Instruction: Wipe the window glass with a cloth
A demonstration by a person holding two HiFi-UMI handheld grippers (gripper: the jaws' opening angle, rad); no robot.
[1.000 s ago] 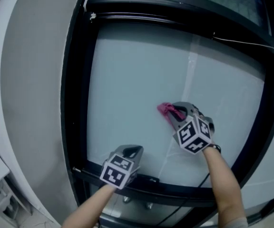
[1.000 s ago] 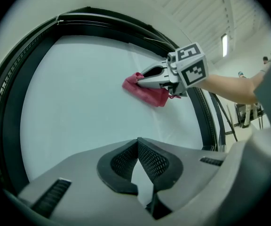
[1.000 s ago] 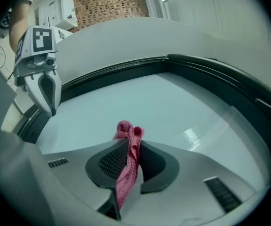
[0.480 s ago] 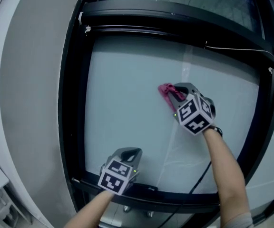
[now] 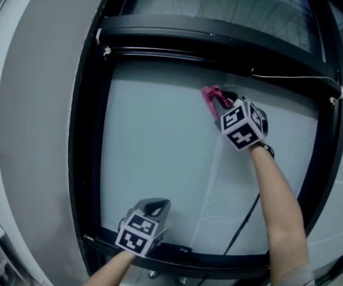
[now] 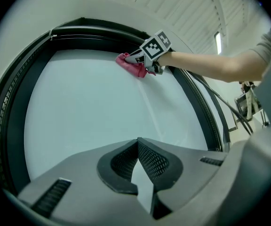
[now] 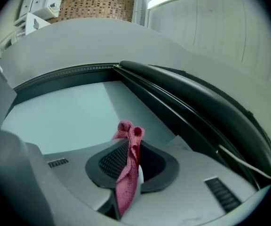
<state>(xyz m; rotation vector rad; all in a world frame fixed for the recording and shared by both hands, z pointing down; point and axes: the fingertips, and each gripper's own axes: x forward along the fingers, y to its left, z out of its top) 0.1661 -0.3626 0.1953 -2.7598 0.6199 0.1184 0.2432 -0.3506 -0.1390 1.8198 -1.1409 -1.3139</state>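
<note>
A pale window pane [image 5: 159, 154] sits in a black frame [image 5: 82, 148]. My right gripper [image 5: 219, 103] is shut on a pink cloth [image 5: 210, 95] and presses it against the glass near the pane's upper edge. In the right gripper view the cloth [image 7: 128, 168] hangs pinched between the jaws. From the left gripper view the cloth [image 6: 133, 66] and right gripper [image 6: 145, 60] show at the upper part of the pane [image 6: 88, 112]. My left gripper [image 5: 153, 210] is shut with nothing in it, low on the pane by the bottom frame; its tips [image 6: 138, 142] meet.
A grey wall [image 5: 34, 130] lies left of the window. A second glazed pane [image 5: 231, 11] sits above the top frame bar [image 5: 219, 37]. A thin cable [image 5: 290, 77] runs along the upper right of the frame, and a dark cable [image 5: 243, 225] hangs below my right arm.
My right gripper has carried the pink cloth upward across the glass, from mid-pane toward the top frame. The left gripper has stayed near the bottom frame.
</note>
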